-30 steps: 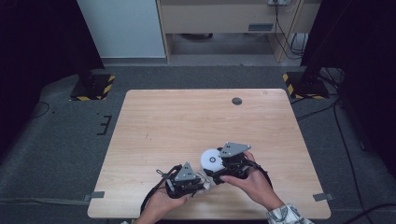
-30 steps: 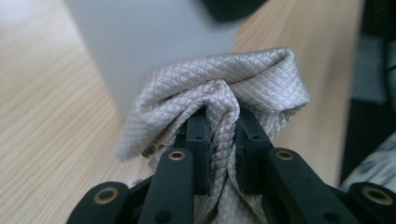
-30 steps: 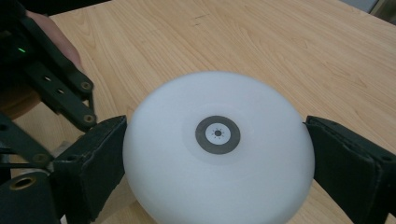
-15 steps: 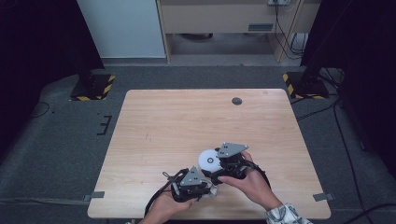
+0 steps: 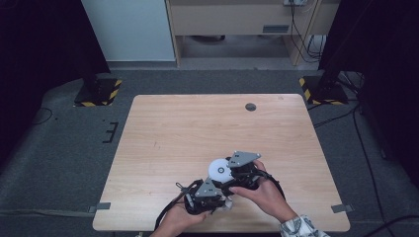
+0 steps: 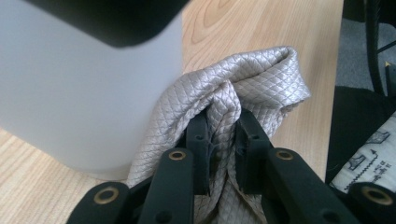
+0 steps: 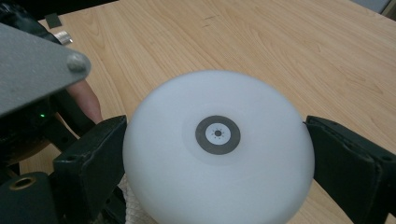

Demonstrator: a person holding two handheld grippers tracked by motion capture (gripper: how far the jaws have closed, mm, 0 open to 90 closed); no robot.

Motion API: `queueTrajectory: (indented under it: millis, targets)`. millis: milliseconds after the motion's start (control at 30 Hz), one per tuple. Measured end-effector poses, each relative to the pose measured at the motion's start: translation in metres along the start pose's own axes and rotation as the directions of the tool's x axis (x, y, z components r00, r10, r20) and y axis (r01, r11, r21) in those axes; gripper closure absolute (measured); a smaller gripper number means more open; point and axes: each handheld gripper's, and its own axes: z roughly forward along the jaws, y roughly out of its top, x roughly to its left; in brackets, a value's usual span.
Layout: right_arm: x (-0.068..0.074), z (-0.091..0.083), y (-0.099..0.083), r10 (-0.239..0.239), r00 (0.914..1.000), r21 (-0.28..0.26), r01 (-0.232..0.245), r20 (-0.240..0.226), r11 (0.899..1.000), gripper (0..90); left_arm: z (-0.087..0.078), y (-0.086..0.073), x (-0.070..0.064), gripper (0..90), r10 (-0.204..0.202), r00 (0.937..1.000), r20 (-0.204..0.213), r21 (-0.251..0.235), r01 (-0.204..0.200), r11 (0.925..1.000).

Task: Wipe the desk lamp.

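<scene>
Near the front edge of the light wooden table [image 5: 197, 128], the right gripper [image 7: 215, 149] has its wide-spread jaws pressed against both sides of a white round plastic container [image 7: 217, 154]. The left gripper [image 6: 223, 140], jaws nearly closed, pinches a silvery quilted cloth [image 6: 261, 79] that lies against the container's side.

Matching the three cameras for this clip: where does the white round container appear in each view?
High view: white round container low centre, on the wooden table, ahead of both hands.
Left gripper view: its frosted side takes up the upper left, touching the quilted grey cloth.
Right gripper view: its top sits centre, between the jaws of the right gripper.
Shared landmark: the light wood table top.
</scene>
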Motion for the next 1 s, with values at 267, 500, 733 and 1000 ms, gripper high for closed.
queueTrajectory:
  millis: [267,500,733,1000]
  targets:
    - [-0.001,0.001,0.0,0.007,1.0,-0.004,-0.007,0.007,1.0,9.3,0.003,-0.001,0.002,77.4,0.005,0.9999,-0.016,0.015,-0.005,0.9999]
    - [-0.003,0.002,0.002,0.013,0.9999,-0.009,-0.013,-0.002,1.0,8.8,0.002,-0.002,0.001,76.6,0.002,0.9998,-0.018,0.001,-0.002,1.0]
    - [-0.009,-0.023,-0.001,0.033,0.9995,-0.059,-0.033,0.0,0.998,5.2,0.002,0.0,-0.005,75.8,0.008,0.9996,-0.027,-0.001,-0.008,1.0]
    - [-0.014,-0.066,-0.044,0.044,0.9985,-0.061,-0.042,0.031,0.997,11.8,0.02,0.007,-0.016,75.4,0.011,0.9999,0.006,0.004,-0.011,0.9999]
